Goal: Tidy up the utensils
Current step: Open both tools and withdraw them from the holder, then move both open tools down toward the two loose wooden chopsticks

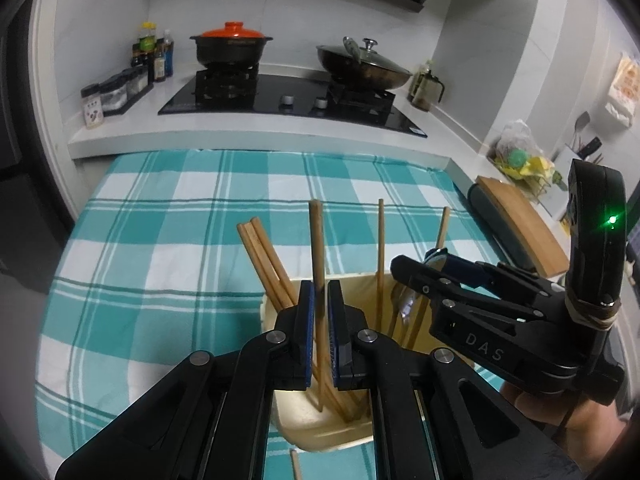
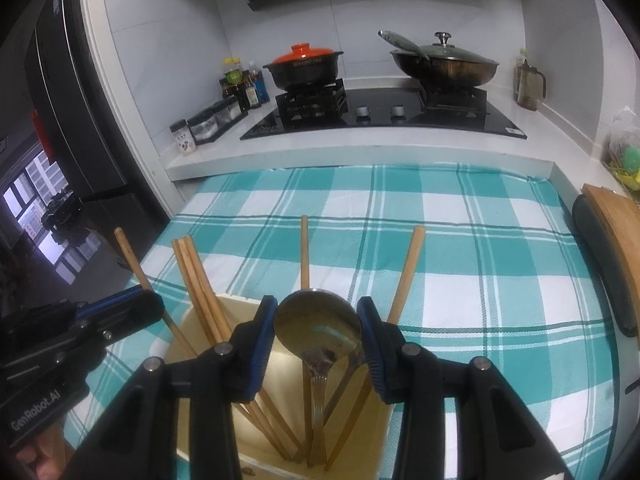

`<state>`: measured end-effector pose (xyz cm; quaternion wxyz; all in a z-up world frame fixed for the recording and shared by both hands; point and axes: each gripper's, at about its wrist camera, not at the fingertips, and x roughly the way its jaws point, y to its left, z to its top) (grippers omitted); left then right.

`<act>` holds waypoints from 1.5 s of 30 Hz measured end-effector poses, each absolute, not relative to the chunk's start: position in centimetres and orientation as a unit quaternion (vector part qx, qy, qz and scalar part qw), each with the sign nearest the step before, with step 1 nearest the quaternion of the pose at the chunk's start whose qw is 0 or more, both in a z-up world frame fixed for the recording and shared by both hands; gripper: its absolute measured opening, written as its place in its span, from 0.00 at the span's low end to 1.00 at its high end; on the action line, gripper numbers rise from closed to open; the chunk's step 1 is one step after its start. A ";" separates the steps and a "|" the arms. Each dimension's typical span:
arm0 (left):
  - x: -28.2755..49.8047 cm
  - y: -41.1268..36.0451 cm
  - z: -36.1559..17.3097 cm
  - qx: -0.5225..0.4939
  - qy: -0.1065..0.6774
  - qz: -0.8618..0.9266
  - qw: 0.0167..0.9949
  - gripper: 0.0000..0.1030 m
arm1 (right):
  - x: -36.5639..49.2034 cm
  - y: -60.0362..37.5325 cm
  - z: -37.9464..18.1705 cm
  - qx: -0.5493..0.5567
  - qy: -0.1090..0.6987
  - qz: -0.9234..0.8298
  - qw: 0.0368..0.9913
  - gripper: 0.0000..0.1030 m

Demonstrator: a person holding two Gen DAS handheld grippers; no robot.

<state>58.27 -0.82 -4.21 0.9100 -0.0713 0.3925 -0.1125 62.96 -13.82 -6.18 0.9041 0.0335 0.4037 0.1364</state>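
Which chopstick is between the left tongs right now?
The upright chopstick standing alone between the left tongs, its lower end down in the cream holder. The others lean apart from it: a bunch to its left, single ones to its right.

Open checked cloth [image 2: 480, 248] beyond and right; upright chopsticks [image 2: 200, 280] crowding the holder [image 2: 208, 320], perhaps little gap.

Woven cloth, a teal-and-white checked tablecloth [image 2: 460, 240], lies matt and slightly textured under the cream holder [image 1: 304, 428], which looks like smooth plastic. Inside the holder, plain matt wooden chopsticks [image 1: 256, 256] and a glossy metal spoon [image 2: 318, 322], tarnished in the bowl. Beyond the cloth, a shiny black glass hob [image 1: 280, 94]; right of the cloth, an unvarnished wooden board [image 1: 524, 220].
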 end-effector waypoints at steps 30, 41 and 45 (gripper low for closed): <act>25.1 3.2 -13.6 -0.039 0.426 -0.030 0.904 0.83 | 27.6 -18.1 -11.8 -0.023 0.388 0.116 0.914 0.49; 23.7 2.8 -13.3 -0.010 0.415 -0.010 0.910 0.83 | 24.3 -16.8 -13.4 -0.020 0.395 0.124 0.910 0.49; 23.2 3.1 -12.8 -0.001 0.409 0.000 0.912 0.83 | 24.1 -16.0 -13.2 -0.023 0.394 0.132 0.909 0.49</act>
